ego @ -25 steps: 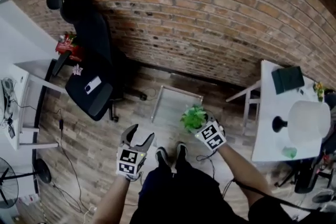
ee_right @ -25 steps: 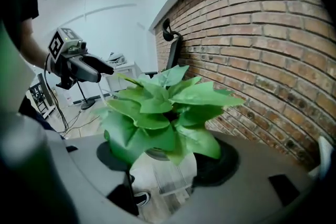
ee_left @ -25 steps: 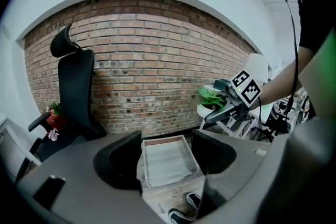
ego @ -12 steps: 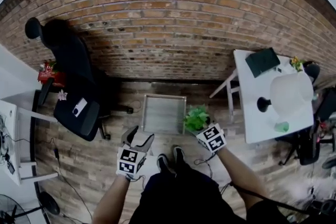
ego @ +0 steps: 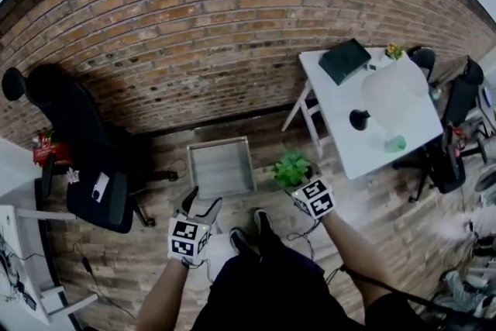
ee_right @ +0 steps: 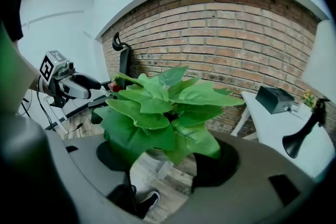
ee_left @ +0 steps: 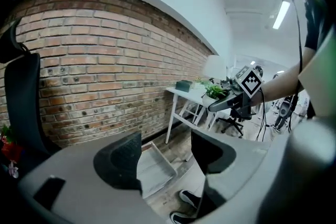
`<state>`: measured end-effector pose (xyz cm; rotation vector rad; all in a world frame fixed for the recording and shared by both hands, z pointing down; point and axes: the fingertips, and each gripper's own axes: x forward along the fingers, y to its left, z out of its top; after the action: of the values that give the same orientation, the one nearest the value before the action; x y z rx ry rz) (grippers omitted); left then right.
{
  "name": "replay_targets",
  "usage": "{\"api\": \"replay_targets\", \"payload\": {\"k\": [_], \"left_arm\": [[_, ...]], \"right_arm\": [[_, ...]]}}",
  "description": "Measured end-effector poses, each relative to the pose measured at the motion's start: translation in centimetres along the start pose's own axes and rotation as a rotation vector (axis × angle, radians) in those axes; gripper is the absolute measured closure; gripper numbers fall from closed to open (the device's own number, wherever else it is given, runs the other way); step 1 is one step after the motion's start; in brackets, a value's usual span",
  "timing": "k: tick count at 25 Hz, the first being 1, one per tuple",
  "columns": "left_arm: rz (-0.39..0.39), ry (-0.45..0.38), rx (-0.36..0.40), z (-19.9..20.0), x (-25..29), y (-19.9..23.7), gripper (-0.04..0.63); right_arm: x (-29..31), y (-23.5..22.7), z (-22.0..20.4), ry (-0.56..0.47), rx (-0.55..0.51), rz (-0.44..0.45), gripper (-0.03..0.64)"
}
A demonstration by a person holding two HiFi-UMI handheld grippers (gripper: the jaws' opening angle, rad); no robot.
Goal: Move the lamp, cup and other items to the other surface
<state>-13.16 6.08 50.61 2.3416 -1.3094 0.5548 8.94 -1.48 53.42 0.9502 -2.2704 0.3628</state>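
right gripper (ee_right: 167, 164) is closed round the potted plant (ee_right: 157, 107). the pot sits between the pads and the leaves hide most of it and fill that gripper view. left gripper (ee_left: 165, 157) has its jaws wide apart with nothing between them, only floor beyond. in the head view both grippers are held in front of the body above the person's shoes (ego: 260, 221), and the plant hangs in the air over the wood floor, resting on nothing.

the step in hand looks like a carry, plant in transit between surfaces. to do it well:
- keep the pot upright and the grip steady, since a tilt could spill soil or let the pot slip.
- the leaves block the right gripper view, so use the head view to pick the landing spot.
- a metal tray (ego: 221, 167) lies on the floor just ahead, so step round it.
- a cable trails from the right arm, so keep the feet off it.
- the left gripper is free to steady the pot or clear room.

farther right is the white table (ego: 341, 139) with the lamp (ego: 391, 93), the green cup (ego: 395, 143) near the lamp base, and a dark box (ego: 345, 60) at the far end. i can't tell if this table is the source or the target. if the plant goes there, the bare near end looks safest, well clear of the lamp shade.

far left is a black office chair (ego: 85, 159), and a brick wall (ego: 232, 27) sits behind everything.
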Motion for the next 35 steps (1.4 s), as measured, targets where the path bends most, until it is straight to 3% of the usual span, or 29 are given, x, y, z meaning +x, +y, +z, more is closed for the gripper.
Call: {"api": "replay_targets", "payload": {"k": [9, 19, 29, 35], "left_arm": [[-0.096, 0.006, 0.074, 1.2, 2.3, -5.2, 0.302], [-0.131, 0.014, 0.114, 4.6, 6.6, -12.8, 0.304], [-0.054, 0.058, 0.083, 5.3, 10.1, -18.3, 0.304], [0.006, 0.073, 0.062, 5.3, 11.6, -20.1, 0.304]], "right_arm": [[-7.5, -5.3, -5.0, 0.012, 0.119, -0.164, 0.307], [-13.5, -15.3, -11.8, 0.042, 0.182, -0.285, 0.307], [-14.5, -25.8, -18.9, 0.121, 0.252, -0.308, 0.307], [-12.9, -30.5, -20.5, 0.132, 0.273, -0.259, 0.307]]}}
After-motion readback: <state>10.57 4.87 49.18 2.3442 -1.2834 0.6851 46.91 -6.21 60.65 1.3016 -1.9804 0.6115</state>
